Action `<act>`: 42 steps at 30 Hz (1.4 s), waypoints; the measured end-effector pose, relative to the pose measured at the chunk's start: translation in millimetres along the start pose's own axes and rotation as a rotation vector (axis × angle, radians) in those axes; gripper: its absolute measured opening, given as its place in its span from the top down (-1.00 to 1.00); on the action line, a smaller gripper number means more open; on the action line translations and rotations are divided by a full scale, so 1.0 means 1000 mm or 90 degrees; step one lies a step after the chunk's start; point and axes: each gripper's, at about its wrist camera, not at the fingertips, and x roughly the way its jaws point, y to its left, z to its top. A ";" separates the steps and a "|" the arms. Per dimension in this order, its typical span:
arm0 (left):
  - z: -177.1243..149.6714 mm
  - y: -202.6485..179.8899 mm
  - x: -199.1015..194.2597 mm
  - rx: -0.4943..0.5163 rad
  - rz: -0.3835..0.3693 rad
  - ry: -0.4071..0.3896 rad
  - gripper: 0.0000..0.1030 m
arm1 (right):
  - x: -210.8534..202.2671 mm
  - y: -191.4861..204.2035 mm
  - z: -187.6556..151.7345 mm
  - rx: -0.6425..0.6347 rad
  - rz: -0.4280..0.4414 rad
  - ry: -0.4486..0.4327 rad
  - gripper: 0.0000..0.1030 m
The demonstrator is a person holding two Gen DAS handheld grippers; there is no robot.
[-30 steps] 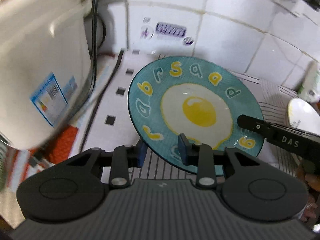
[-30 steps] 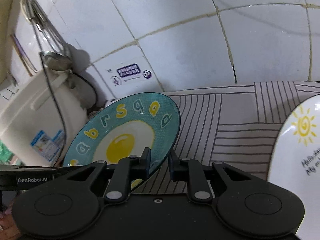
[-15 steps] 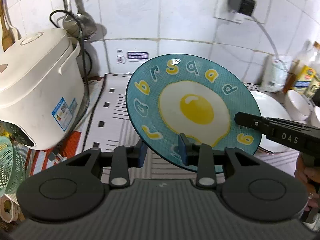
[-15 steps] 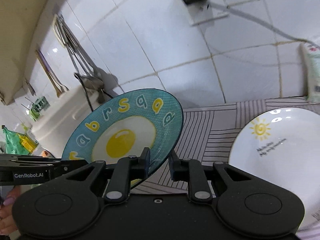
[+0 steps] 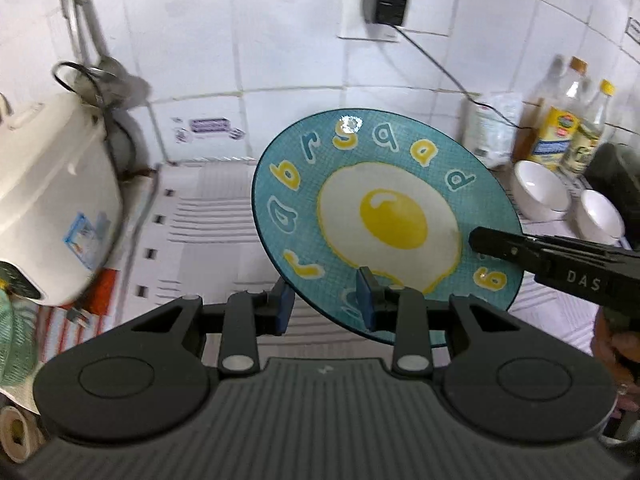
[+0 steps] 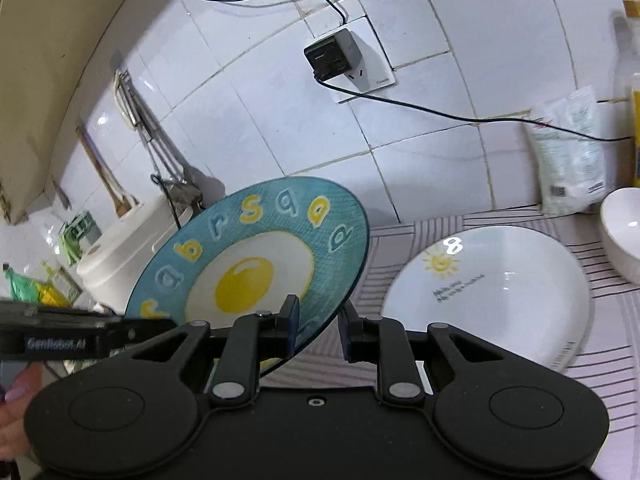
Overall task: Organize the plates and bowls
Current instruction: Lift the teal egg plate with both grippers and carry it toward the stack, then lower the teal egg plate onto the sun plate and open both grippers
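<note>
Blue egg plate hangs tilted above the desk, pinched by both the left gripper and right gripper. Next, probably lower it onto the white plate.

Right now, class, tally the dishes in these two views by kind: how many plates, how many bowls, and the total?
Plates: 2, the blue egg plate held in the air and the white sun plate on the counter.
Bowls: 2, both white, near the bottles.
Total: 4
</note>
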 end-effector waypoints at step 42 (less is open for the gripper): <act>0.017 -0.096 0.145 -0.047 -0.048 0.184 0.37 | -0.013 -0.124 -0.021 0.051 -0.152 0.051 0.49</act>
